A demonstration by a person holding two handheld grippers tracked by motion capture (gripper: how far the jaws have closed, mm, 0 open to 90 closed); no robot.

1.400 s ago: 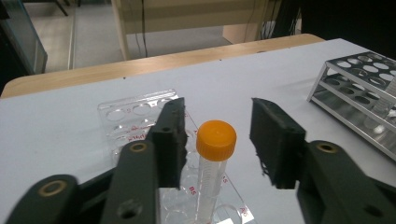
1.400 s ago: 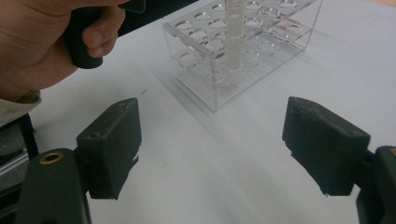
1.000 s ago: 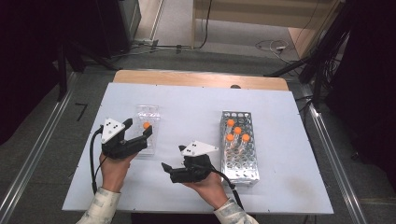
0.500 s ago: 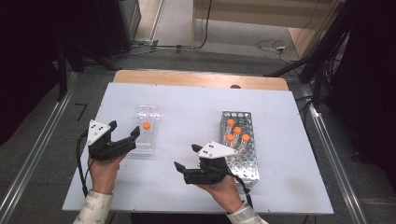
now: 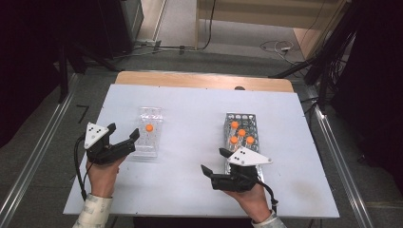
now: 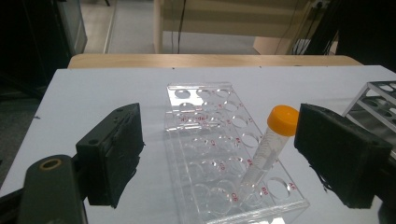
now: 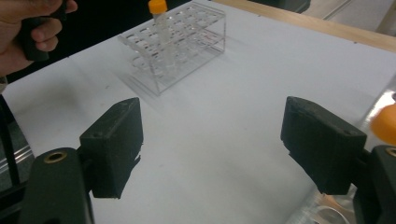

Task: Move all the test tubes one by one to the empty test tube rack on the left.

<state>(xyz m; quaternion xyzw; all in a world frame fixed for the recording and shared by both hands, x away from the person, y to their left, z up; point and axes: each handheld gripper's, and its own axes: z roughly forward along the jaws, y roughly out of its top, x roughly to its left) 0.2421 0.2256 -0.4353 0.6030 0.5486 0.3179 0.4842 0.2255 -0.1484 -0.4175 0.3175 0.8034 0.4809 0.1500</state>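
Note:
A clear plastic rack (image 5: 148, 142) stands left of centre on the white table (image 5: 190, 109), and one orange-capped tube (image 5: 149, 128) leans in it. My left gripper (image 5: 124, 132) sits just left of that rack, open. Its jaws have just been opening; in the left gripper view the tube (image 6: 275, 140) stands ahead of them, near the right jaw and untouched. A metal rack (image 5: 250, 118) to the right carries several orange-capped tubes (image 5: 241, 132). My right gripper (image 5: 214, 160) hovers open and empty at that rack's near left corner, jaws pointing left.
A wooden strip (image 5: 204, 80) runs along the table's far edge, with cables on the floor beyond it. The right gripper view shows the clear rack (image 7: 173, 42) far off, the other hand (image 7: 32, 28) at upper left and an orange cap (image 7: 385, 122) at the right edge.
The left gripper has drawn back to the left from the clear rack, and the tube stays in the rack. The right gripper has moved right, toward the metal rack.

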